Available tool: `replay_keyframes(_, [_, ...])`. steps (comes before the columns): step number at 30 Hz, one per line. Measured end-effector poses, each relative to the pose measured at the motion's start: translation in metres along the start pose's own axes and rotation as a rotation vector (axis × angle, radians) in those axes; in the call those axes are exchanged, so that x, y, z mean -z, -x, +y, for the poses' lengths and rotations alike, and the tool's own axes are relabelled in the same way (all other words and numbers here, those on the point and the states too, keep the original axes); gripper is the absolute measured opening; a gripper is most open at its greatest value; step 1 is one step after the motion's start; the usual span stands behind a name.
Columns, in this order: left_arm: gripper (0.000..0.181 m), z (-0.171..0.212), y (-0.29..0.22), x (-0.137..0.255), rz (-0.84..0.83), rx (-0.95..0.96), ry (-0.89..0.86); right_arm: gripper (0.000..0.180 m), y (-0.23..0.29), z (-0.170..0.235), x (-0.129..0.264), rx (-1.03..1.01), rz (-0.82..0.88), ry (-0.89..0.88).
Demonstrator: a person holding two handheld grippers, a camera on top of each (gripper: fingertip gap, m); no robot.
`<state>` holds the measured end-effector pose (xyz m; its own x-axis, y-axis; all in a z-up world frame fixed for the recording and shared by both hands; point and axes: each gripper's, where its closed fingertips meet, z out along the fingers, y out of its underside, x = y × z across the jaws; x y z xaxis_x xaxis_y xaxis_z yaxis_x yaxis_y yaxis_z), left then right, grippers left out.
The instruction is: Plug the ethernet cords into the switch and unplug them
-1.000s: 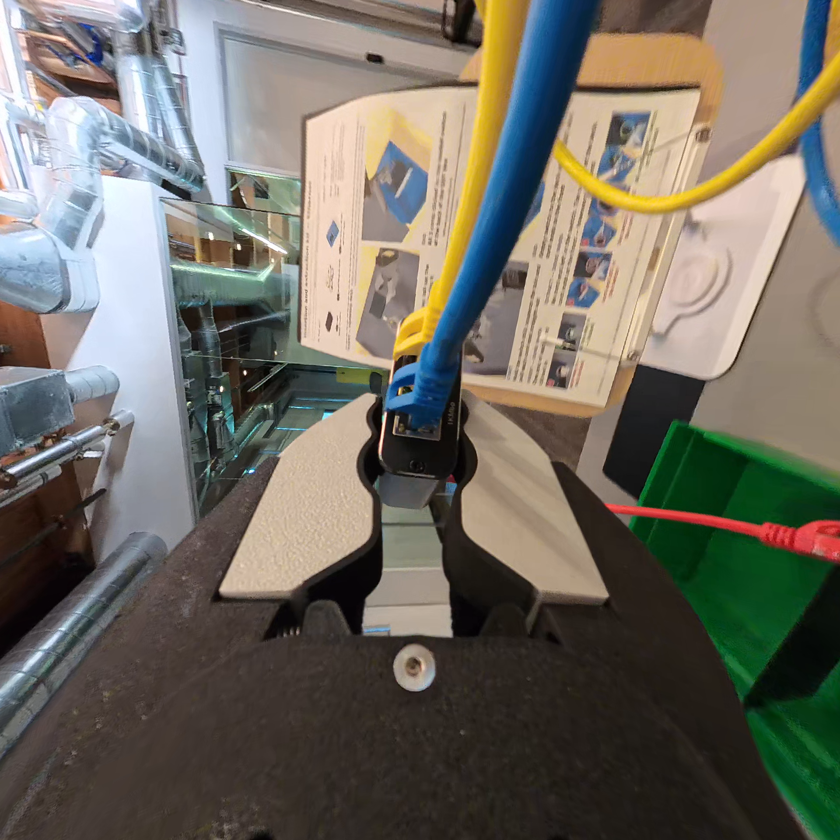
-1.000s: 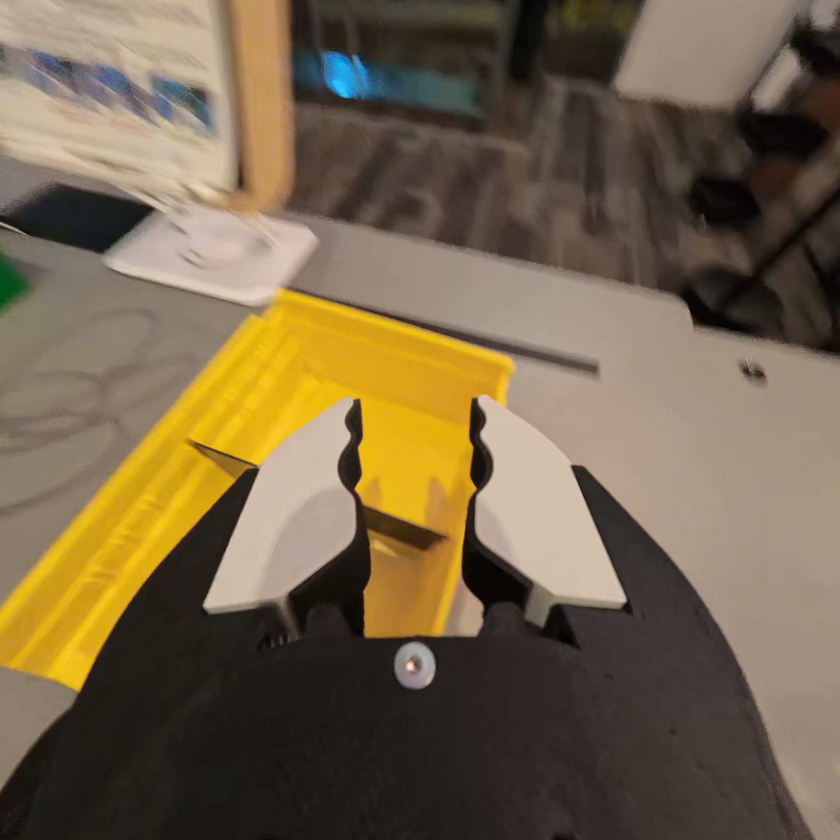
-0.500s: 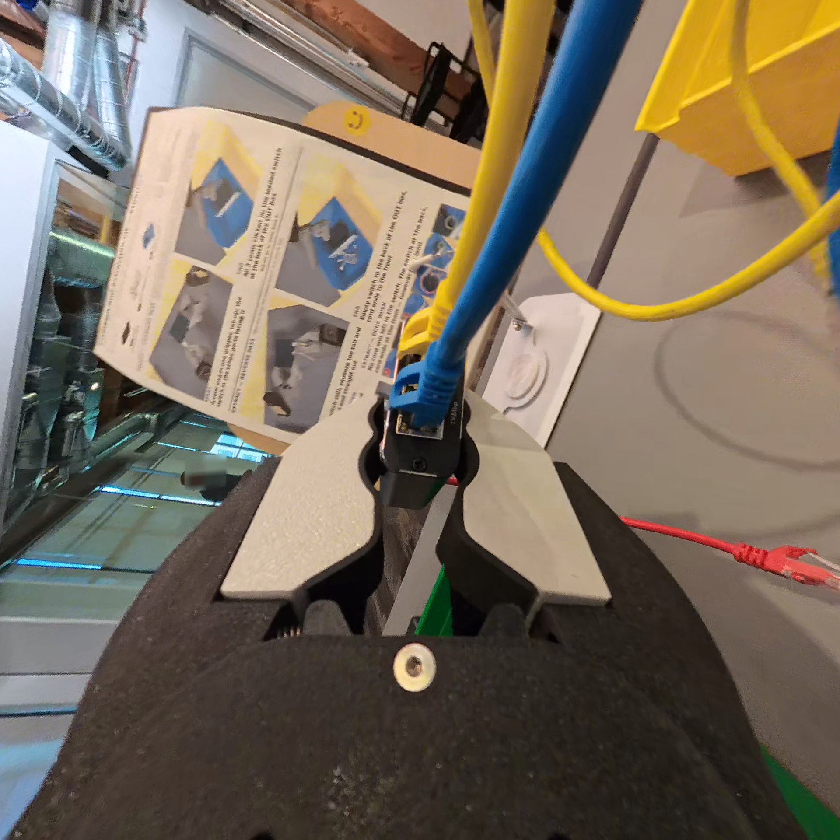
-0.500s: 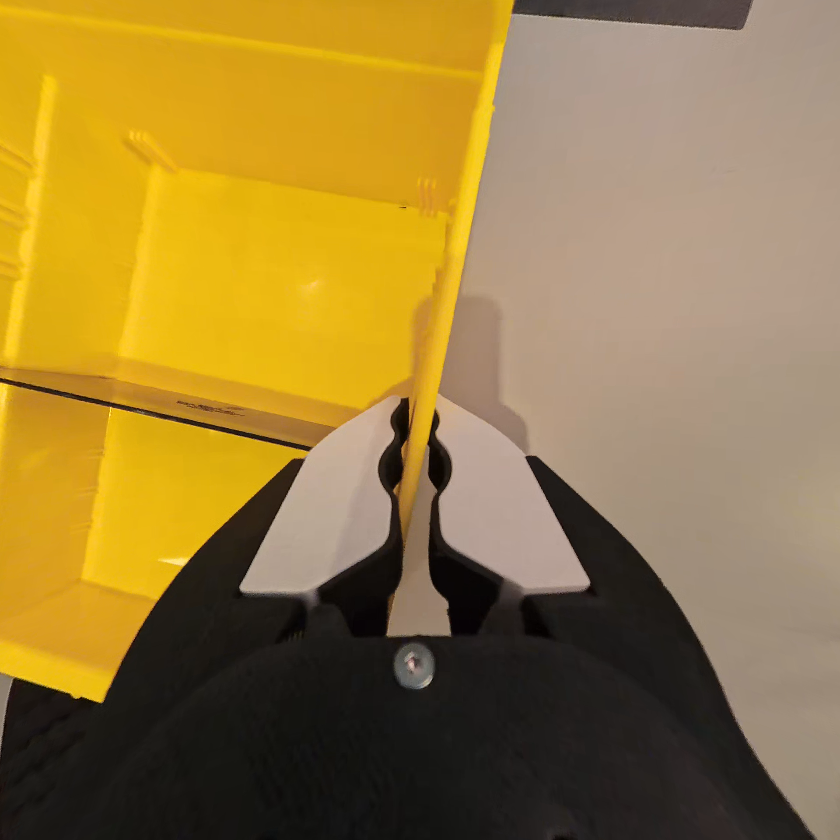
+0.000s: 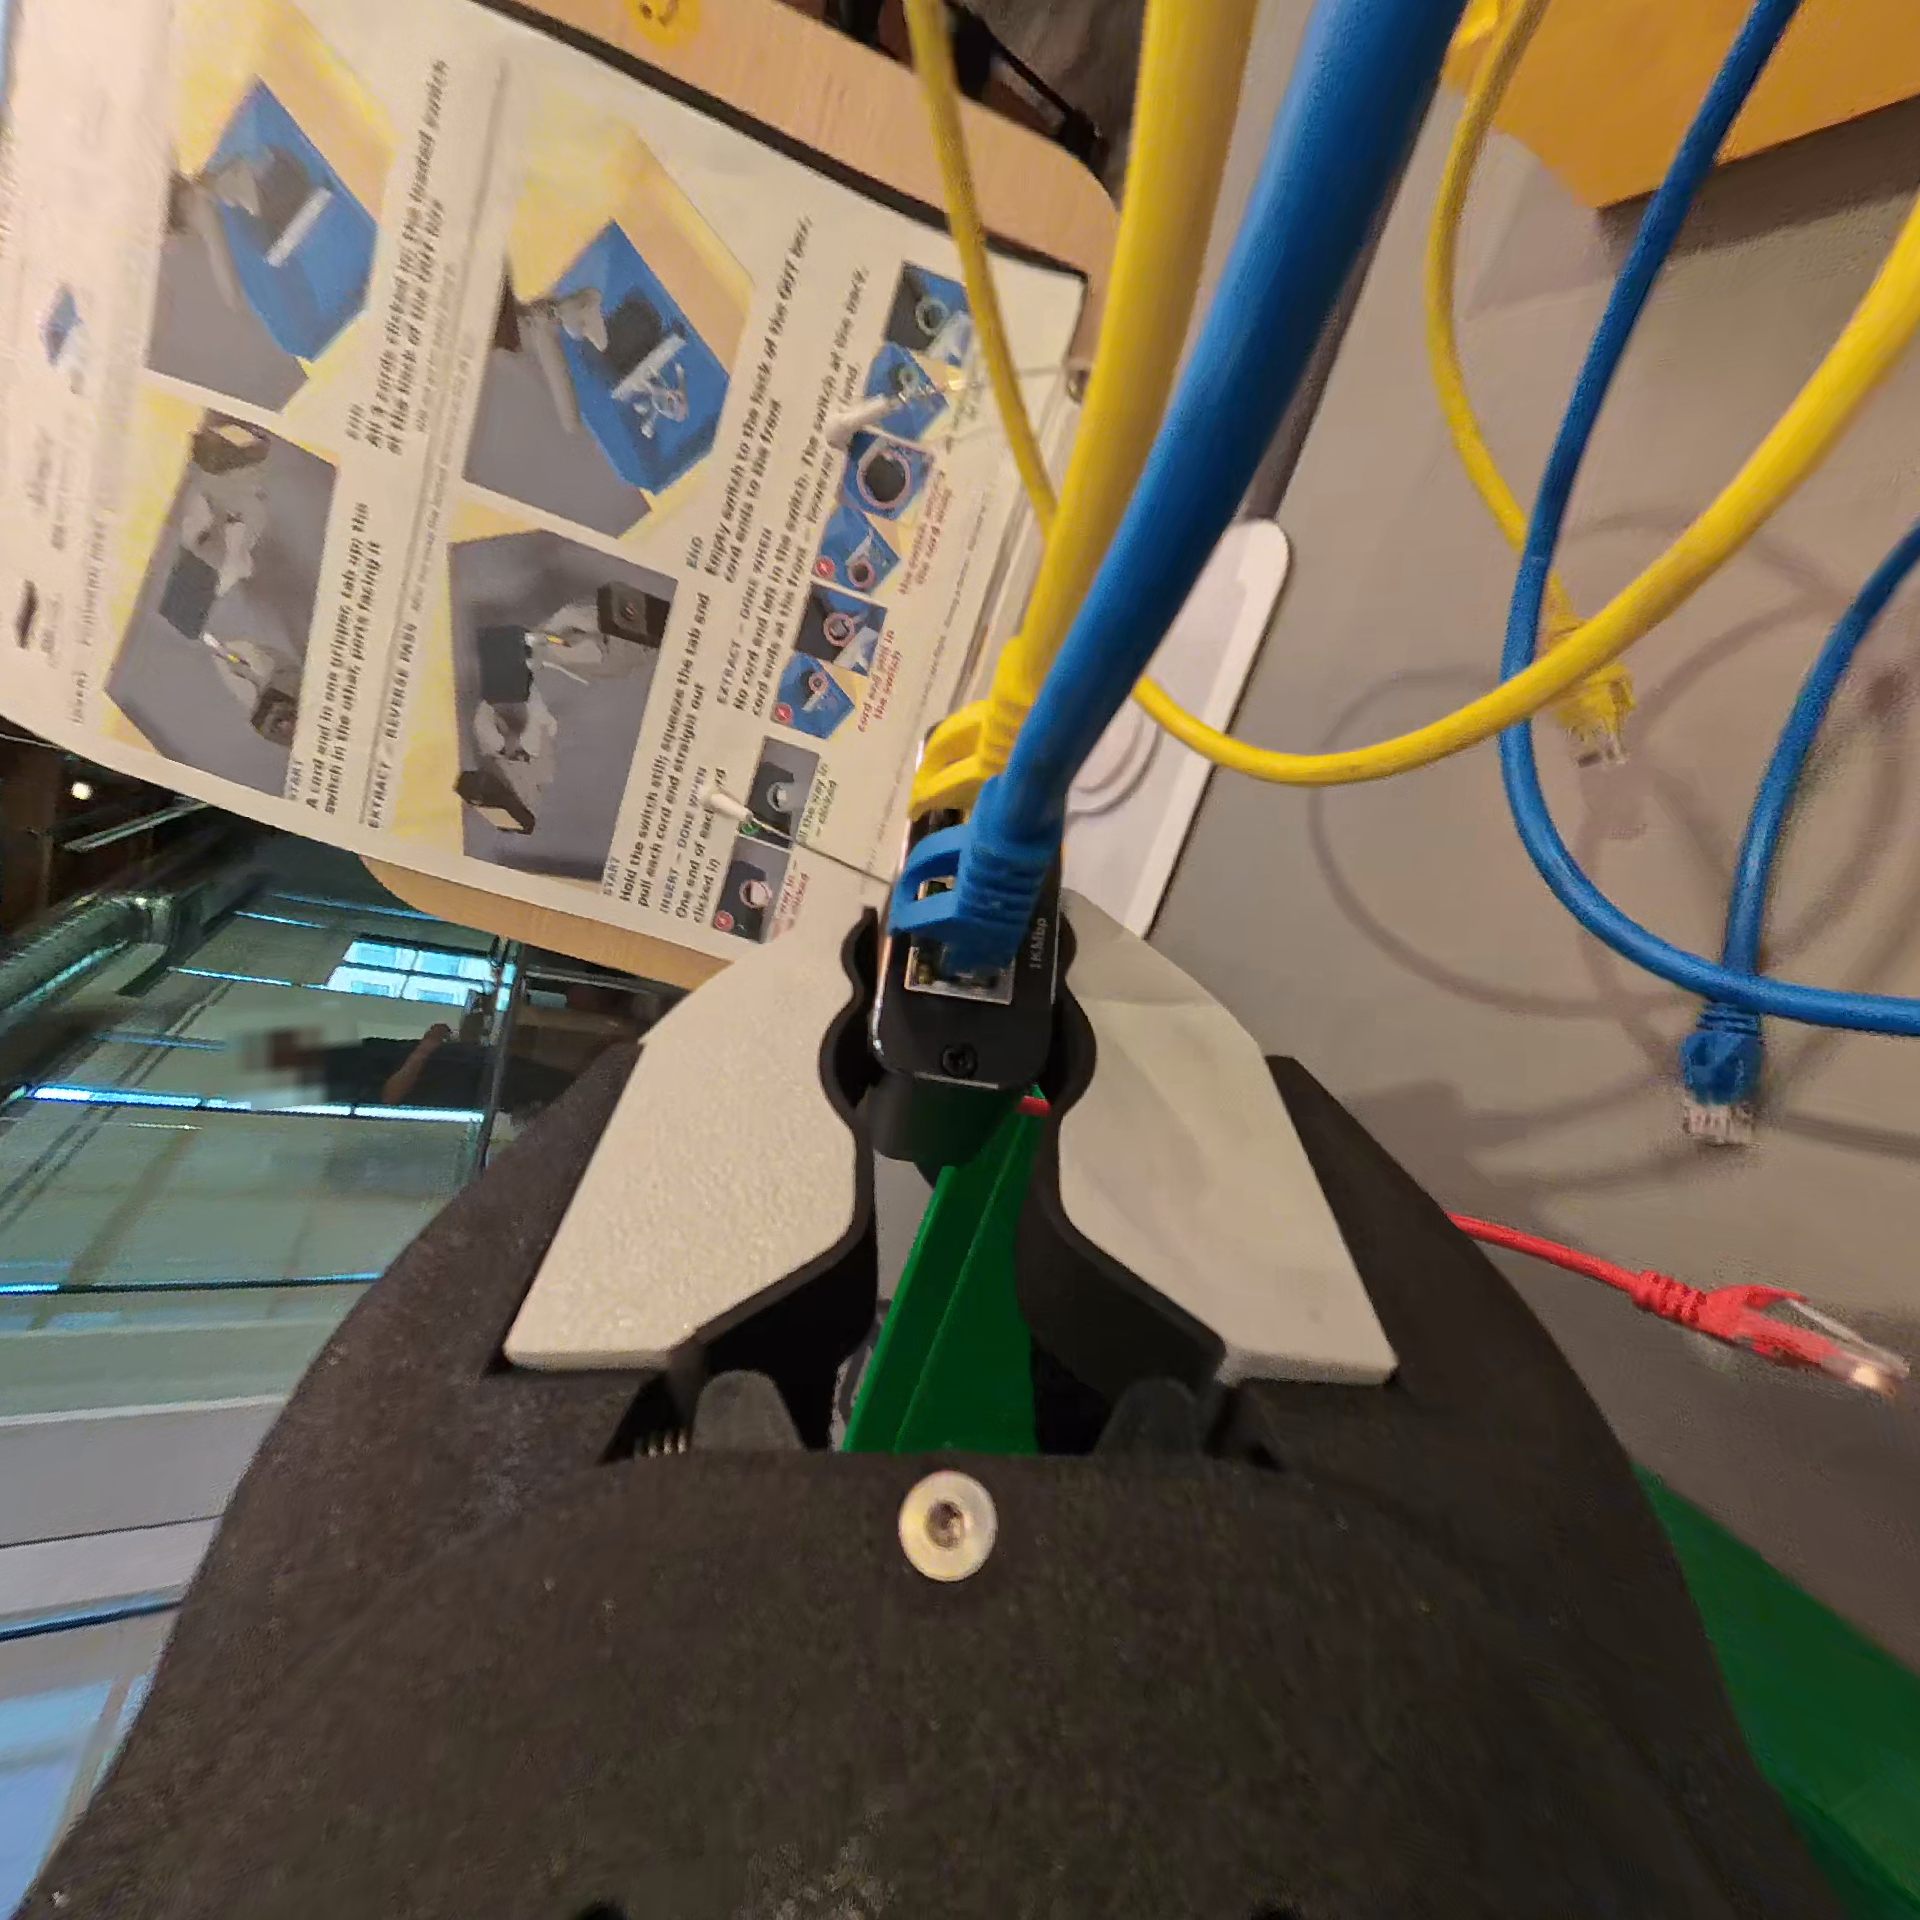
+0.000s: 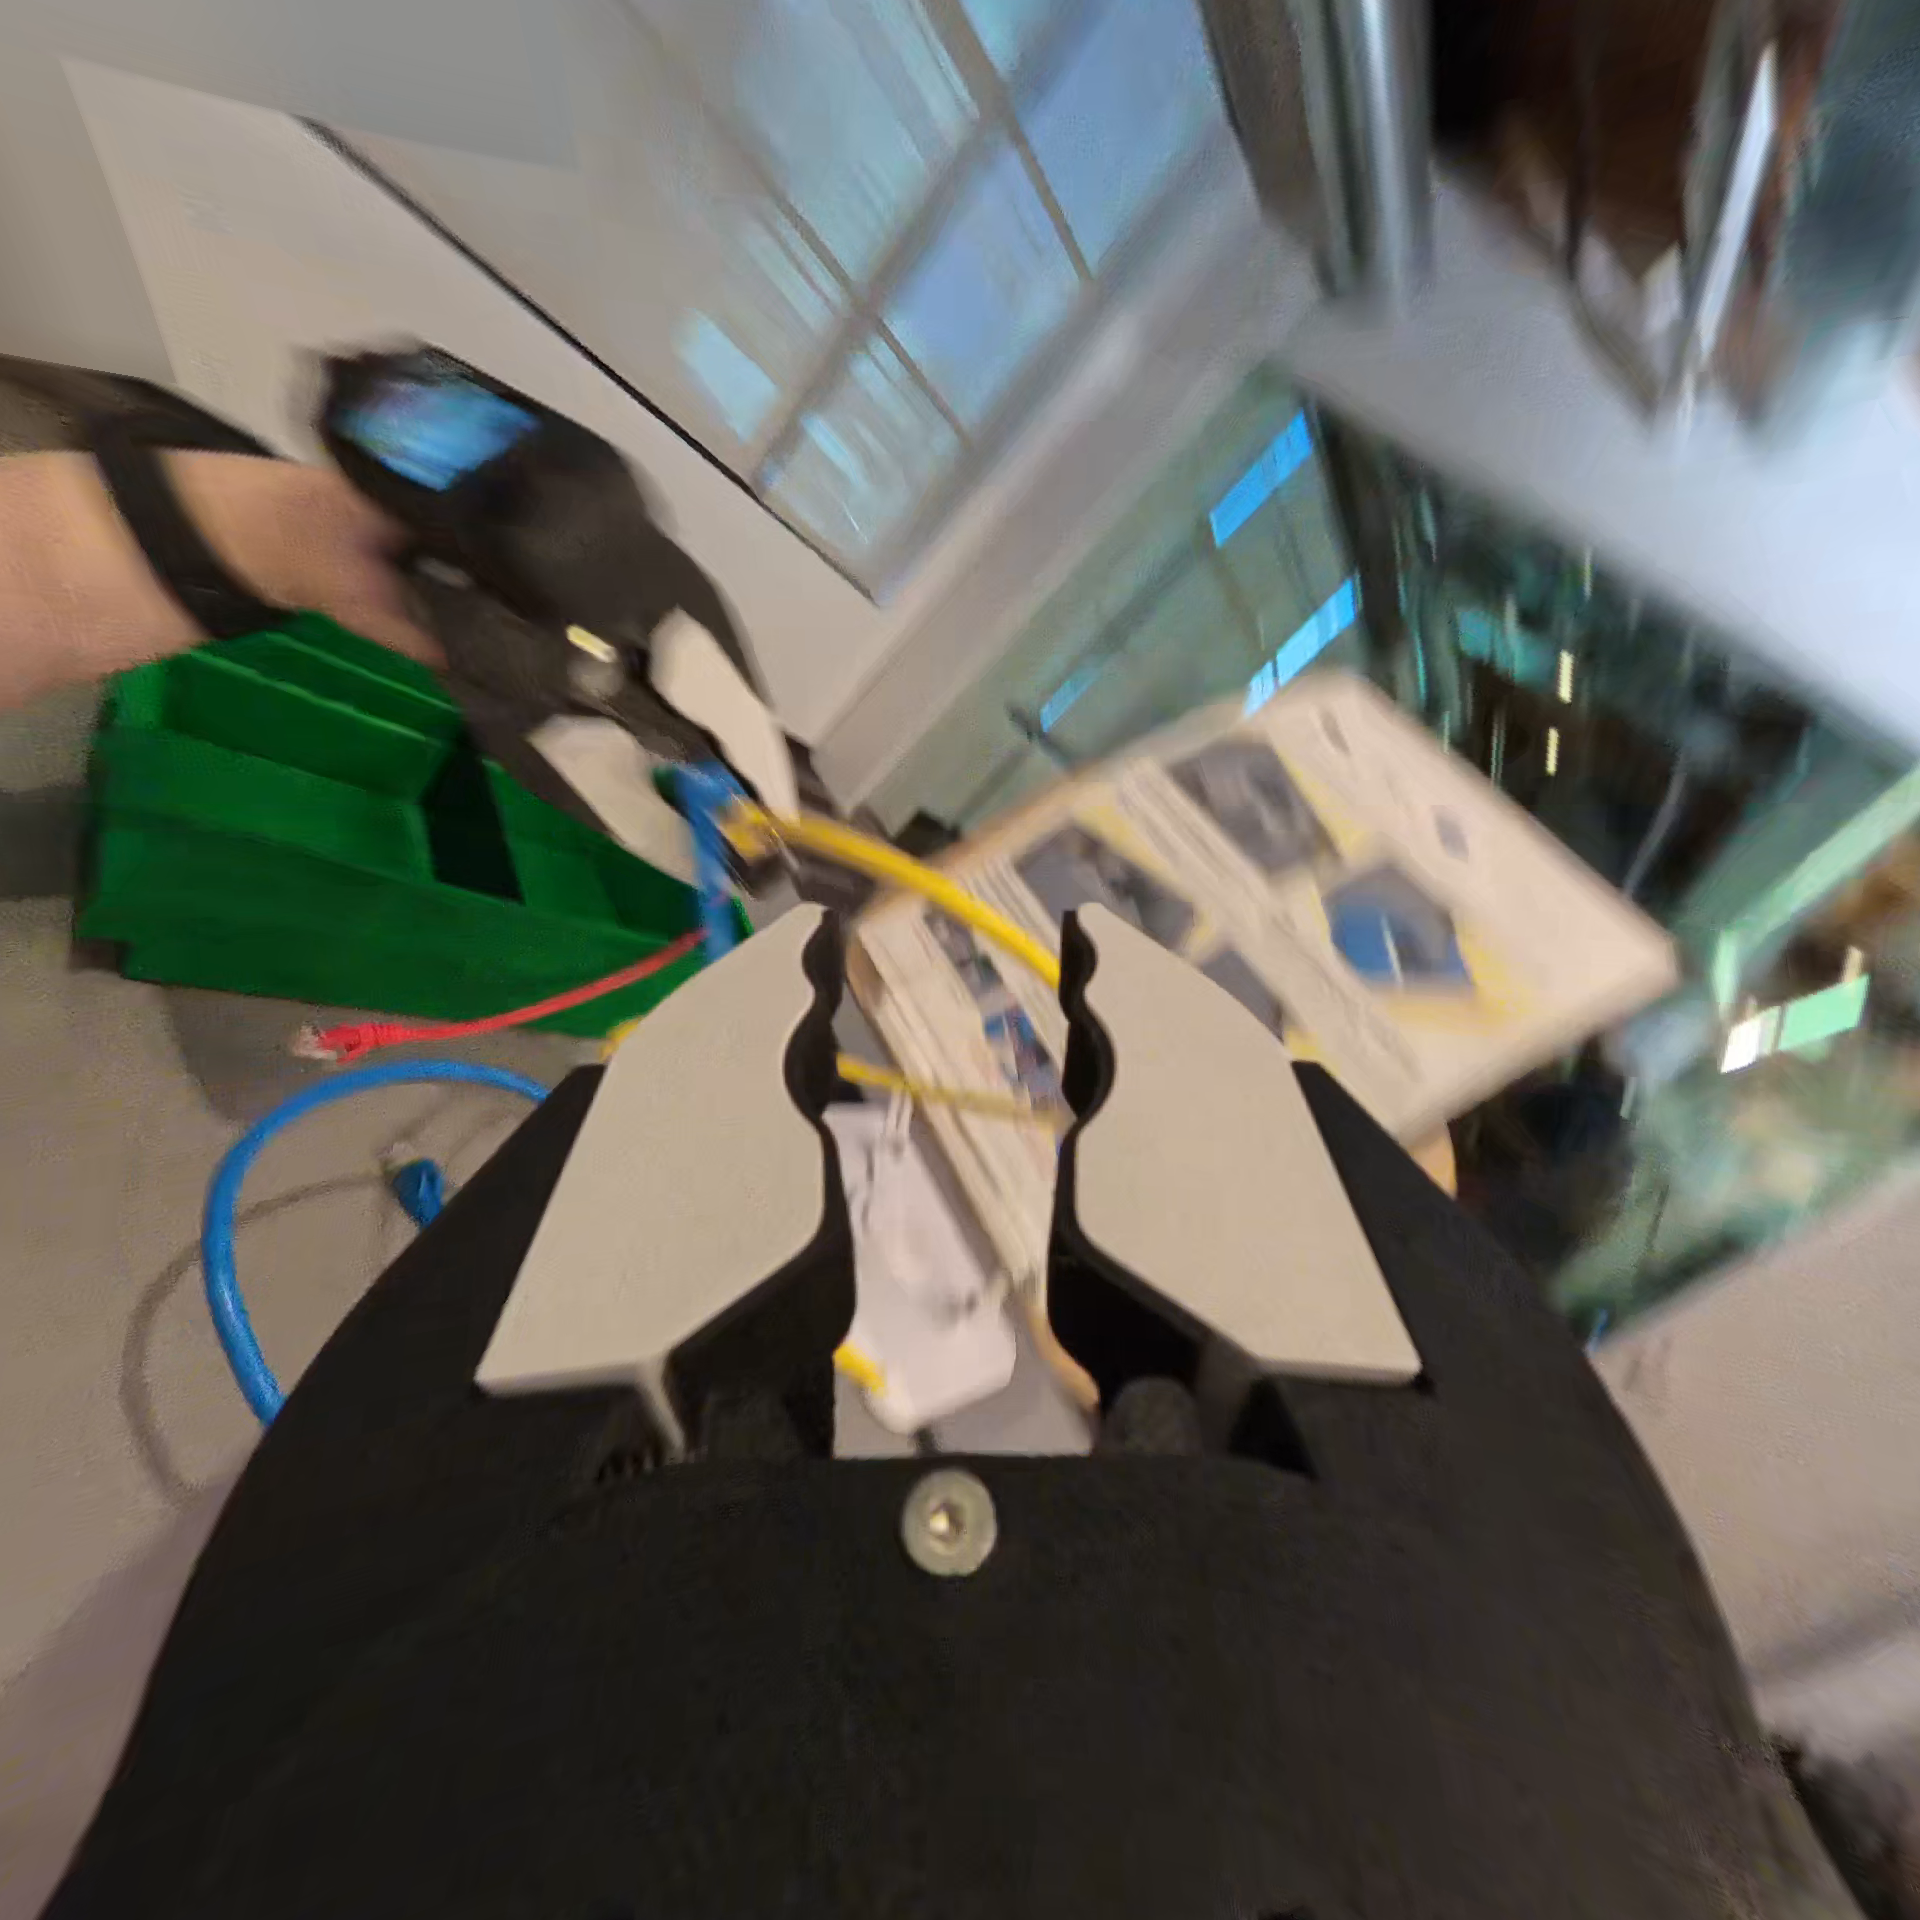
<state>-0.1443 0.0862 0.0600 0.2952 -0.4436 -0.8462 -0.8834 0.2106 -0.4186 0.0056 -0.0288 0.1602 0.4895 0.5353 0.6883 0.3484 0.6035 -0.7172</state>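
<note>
Left gripper (image 5: pixel 961 1023) clamps the black switch (image 5: pixel 961 1039) aloft with blue cord (image 5: pixel 1174 499) and yellow cord (image 5: pixel 1143 343) seated; right gripper (image 6: pixel 943 1023), jaws apart and empty, apparently approaches through blur, and must next pinch a plug's tab.

Switch (image 5: pixel 961 1023) seen as black, with blue cord (image 5: pixel 1174 520) and yellow cord (image 5: pixel 1132 343) plugged in. Red cord (image 5: pixel 1621 1283) seen on grey table (image 5: pixel 1455 935). Green bin (image 6: pixel 312 831) noted beside. Instruction sheet (image 5: pixel 468 468) printed white, with yellow and blue picture panels. Gripper fingers (image 5: pixel 717 1164) light grey on black body. Blurred background possibly blue-tinted glass.
</note>
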Motion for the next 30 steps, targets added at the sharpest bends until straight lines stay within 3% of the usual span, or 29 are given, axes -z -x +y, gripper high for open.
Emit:
replay_keyframes(1, [0.027, 0.002, -0.002, 0.0, 0.011, -0.01, 0.024, 0.042, 0.025, -0.012, -0.014, 0.101, -0.041, -0.014])
replay_keyframes(4, [0.027, 0.004, -0.006, -0.002, 0.015, -0.046, 0.062, 0.059, 0.057, -0.003, -0.045, 0.296, -0.033, 0.125])
replay_keyframes(7, [0.027, 0.001, -0.012, -0.003, 0.018, -0.097, 0.091, 0.059, 0.063, 0.027, -0.059, 0.372, -0.022, 0.283])
replay_keyframes(8, [0.027, -0.002, -0.015, -0.004, 0.018, -0.121, 0.097, 0.055, 0.06, 0.041, -0.061, 0.416, -0.002, 0.364])
replay_keyframes(10, [0.027, -0.011, -0.021, -0.006, 0.026, -0.149, 0.083, 0.013, 0.056, 0.064, -0.058, 0.517, 0.0, 0.504])
replay_keyframes(11, [0.027, -0.012, -0.023, -0.007, 0.027, -0.156, 0.08, 0.011, 0.054, 0.071, -0.056, 0.542, 0.001, 0.532])
replay_keyframes(20, [0.057, -0.038, -0.005, 0.008, 0.038, 0.147, -0.336, 0.007, 0.039, 0.06, -0.037, 0.461, -0.012, 0.483])
replay_keyframes(24, [0.078, -0.044, -0.015, 0.0, 0.044, 0.127, -0.345, 0.007, 0.043, 0.058, -0.035, 0.535, -0.029, 0.449])
replay_keyframes(30, [0.084, -0.042, -0.039, -0.015, 0.149, 0.114, -0.284, 0.008, 0.042, 0.056, -0.032, 0.608, -0.023, 0.442])
